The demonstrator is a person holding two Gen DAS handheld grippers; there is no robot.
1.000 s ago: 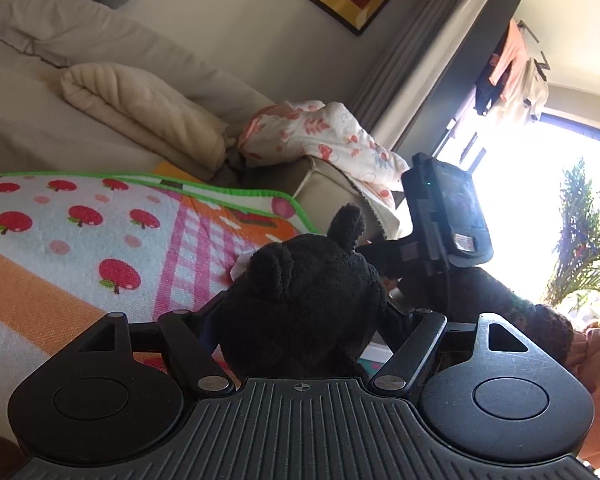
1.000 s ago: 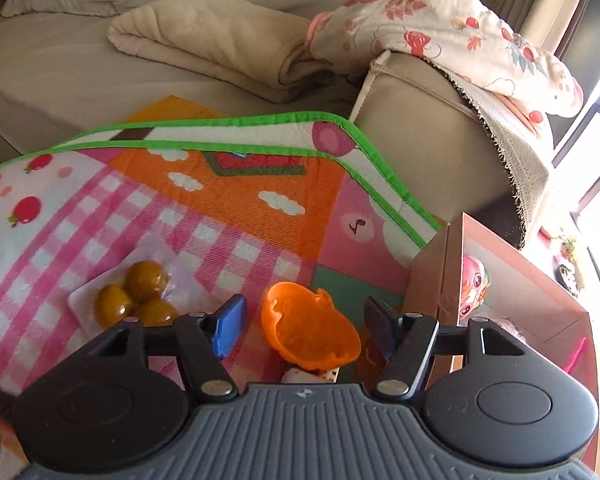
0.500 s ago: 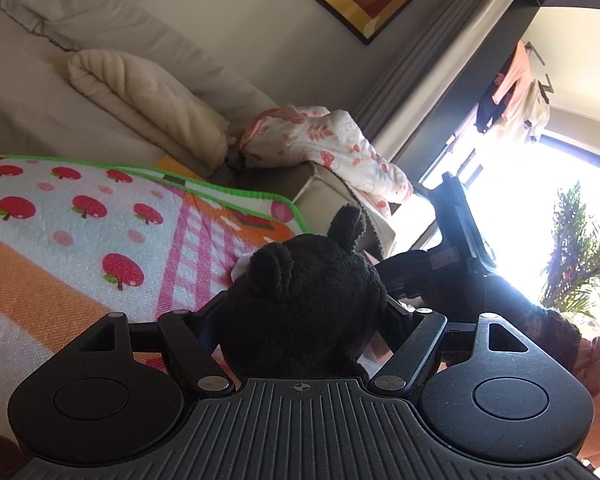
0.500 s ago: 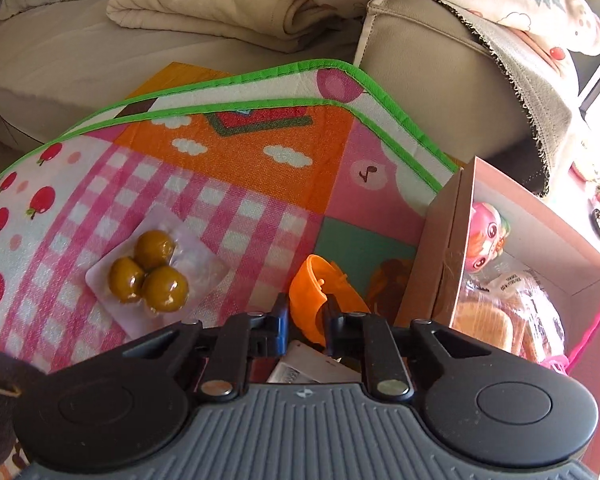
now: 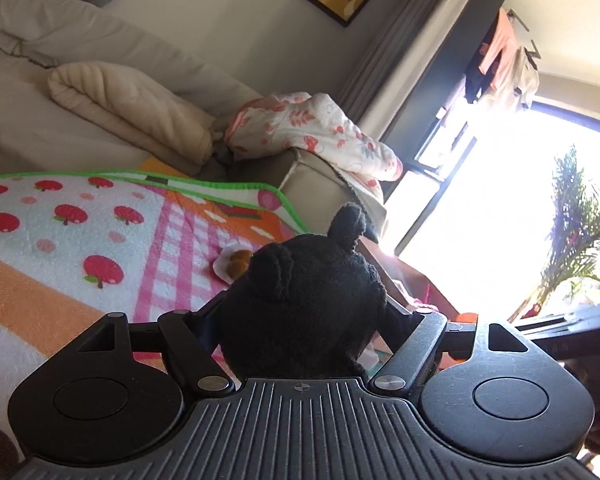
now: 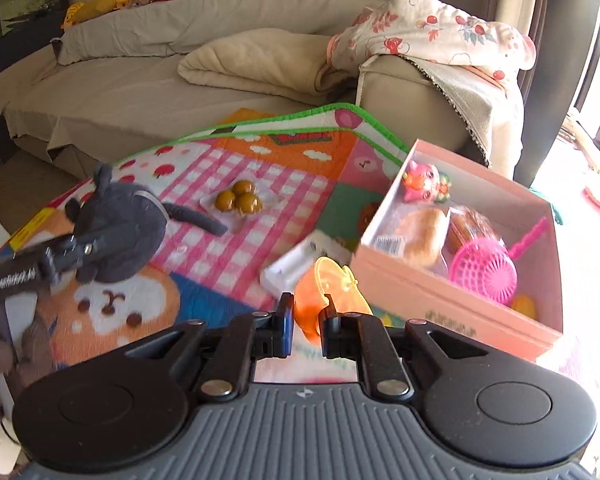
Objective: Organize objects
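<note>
My left gripper is shut on a dark plush toy and holds it above the play mat. In the right wrist view the same plush looks grey, with a tail, held by the left gripper. My right gripper is shut on an orange plastic cup, lifted just left of the pink box. The box holds bread packs, a pink strainer and a pink toy.
A clear pack of three brown balls lies on the mat, also in the left wrist view. A white package lies beside the box. A beige sofa with folded blankets stands behind. A bright window is at right.
My right gripper has shut on the orange cup and lifted it back from the mat. My left gripper keeps hold of the plush and has turned slightly.
</note>
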